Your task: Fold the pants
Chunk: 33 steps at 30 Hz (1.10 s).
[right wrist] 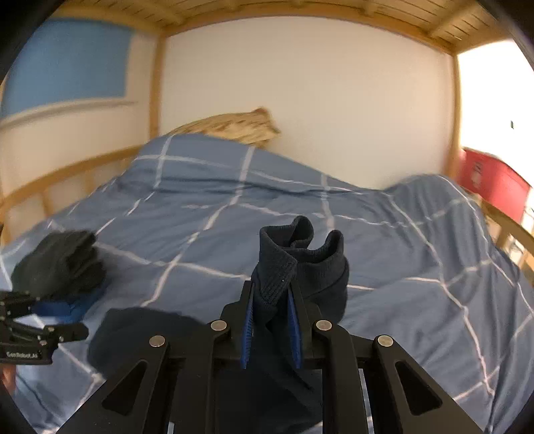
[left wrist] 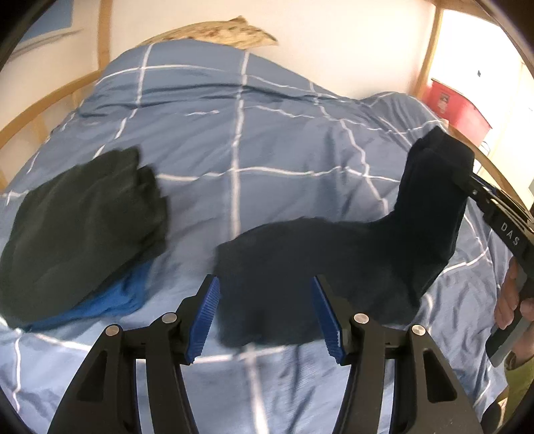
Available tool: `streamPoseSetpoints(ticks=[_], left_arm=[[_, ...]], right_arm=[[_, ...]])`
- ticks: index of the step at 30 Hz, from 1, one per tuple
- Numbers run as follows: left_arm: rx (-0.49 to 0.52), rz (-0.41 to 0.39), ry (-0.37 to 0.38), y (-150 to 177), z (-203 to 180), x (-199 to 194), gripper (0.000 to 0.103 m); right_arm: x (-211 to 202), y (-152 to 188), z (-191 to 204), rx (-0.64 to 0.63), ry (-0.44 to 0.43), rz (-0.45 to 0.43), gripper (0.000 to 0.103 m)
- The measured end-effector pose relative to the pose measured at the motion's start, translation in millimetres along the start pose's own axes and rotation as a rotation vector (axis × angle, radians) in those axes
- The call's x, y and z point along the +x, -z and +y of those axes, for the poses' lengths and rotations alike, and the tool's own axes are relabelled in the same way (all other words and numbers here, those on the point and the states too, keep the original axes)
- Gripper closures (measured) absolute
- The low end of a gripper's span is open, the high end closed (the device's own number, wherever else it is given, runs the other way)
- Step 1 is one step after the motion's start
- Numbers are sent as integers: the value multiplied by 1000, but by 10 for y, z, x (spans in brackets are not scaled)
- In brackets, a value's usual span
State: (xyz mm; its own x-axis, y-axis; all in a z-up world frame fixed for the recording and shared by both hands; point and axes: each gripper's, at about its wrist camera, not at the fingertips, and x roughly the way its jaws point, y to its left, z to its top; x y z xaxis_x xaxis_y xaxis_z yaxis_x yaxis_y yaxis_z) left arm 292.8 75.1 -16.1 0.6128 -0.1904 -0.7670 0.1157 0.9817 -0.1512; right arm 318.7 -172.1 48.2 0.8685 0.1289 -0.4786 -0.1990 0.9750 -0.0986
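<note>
Right hand-held gripper [right wrist: 271,320] pinching pants [left wrist: 333,267] cuff, left hand-held gripper [left wrist: 266,313] hovering spread

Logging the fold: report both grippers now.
Left gripper: open, holding nothing.
Right gripper: closed on the navy pants.

The bed [left wrist: 233,140] fills the middle of both views, covered by a blue duvet [right wrist: 233,233] with a white grid pattern, wrinkled throughout. At the far end, near the top centre, a tan patterned pillow [left wrist: 227,31] lies against the white wall. At the left of the frame a dark green folded garment [left wrist: 80,220] rests on a bright blue garment [left wrist: 110,303]. Navy pants [left wrist: 300,267] lie on the duvet at lower centre, one end lifted up at the right.
</note>
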Motion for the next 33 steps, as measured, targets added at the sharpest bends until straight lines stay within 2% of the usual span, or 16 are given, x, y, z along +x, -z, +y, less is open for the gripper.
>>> streamPoseSetpoints(ticks=[8,12,18,21,23,27,29,33], left_arm=[[-45,28,-13,281,433,49,48],[-57,50,-27,407,591,115,48],[-77,66,-33,484,709,159,48],[-80,63,-28,487,721,156,48],[-77,58,-25,487,702,134,47],[-50,10,0,456,580,32,47],[-32,-11,20,426,491,-4,47],[39,-68,79,325,202,-40,49]], right_arm=[[317,179,973,-124,-121,76,84],[493,336,1330,-168,-165,122,84],[643,535,1560,-182,-204,185,83],[669,587,1587,-154,-249,218,75],[627,617,1564,-136,-288,241,57],[290,655,1388,-94,-256,162,53],[97,698,1217,-65,-191,120,43],[-161,832,818,-24,-15,61,41]])
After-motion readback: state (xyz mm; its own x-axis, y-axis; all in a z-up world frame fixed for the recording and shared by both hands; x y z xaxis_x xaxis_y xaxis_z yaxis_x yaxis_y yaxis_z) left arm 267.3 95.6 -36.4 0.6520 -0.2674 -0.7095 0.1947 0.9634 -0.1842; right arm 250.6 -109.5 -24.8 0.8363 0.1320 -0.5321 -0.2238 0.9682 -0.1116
